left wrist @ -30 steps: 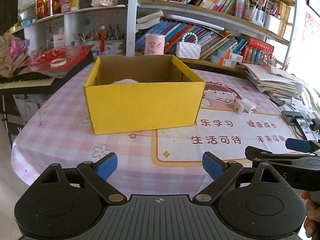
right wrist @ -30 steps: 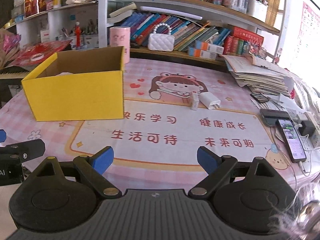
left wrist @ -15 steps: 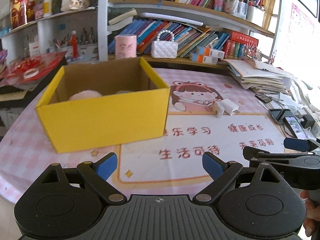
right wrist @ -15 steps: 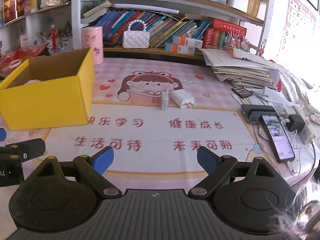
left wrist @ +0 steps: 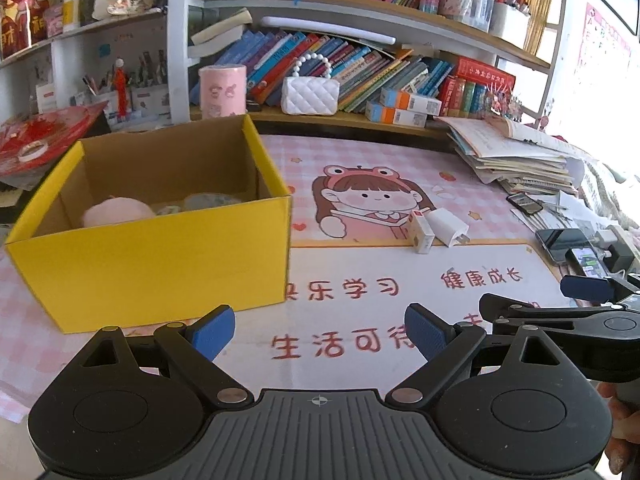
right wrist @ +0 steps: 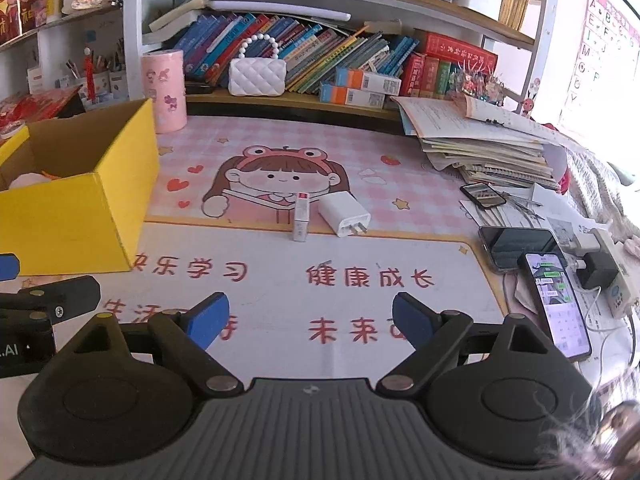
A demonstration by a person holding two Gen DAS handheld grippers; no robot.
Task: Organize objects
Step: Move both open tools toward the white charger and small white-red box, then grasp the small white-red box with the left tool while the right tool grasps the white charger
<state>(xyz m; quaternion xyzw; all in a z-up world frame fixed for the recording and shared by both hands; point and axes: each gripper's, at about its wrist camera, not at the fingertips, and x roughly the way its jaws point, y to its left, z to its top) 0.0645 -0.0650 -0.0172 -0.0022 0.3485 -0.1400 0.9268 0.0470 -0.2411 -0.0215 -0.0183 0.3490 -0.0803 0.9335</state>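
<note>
An open yellow cardboard box (left wrist: pixel 152 256) stands at the table's left; it also shows in the right wrist view (right wrist: pixel 76 216). Inside lie a pink soft thing (left wrist: pixel 116 210) and a pale object (left wrist: pixel 210 201). A small white-and-red box (right wrist: pixel 301 216) and a white charger plug (right wrist: pixel 345 213) lie side by side on the mat's middle; both show in the left wrist view, the box (left wrist: pixel 421 232) and the plug (left wrist: pixel 446 226). My left gripper (left wrist: pixel 318 330) is open and empty above the mat's front. My right gripper (right wrist: pixel 310 320) is open and empty, to the right of the left one.
Two phones (right wrist: pixel 554 300) and chargers (right wrist: pixel 600 270) lie at the right edge. A stack of papers (right wrist: pixel 484 148) sits at the back right. A pink cylinder (right wrist: pixel 164 90) and a white quilted purse (right wrist: pixel 258 76) stand by the bookshelf behind the table.
Both grippers have swung to the right and slightly forward: the yellow box has slid leftward in both views, and the small box and plug now sit nearer the centre. Both stay open.
</note>
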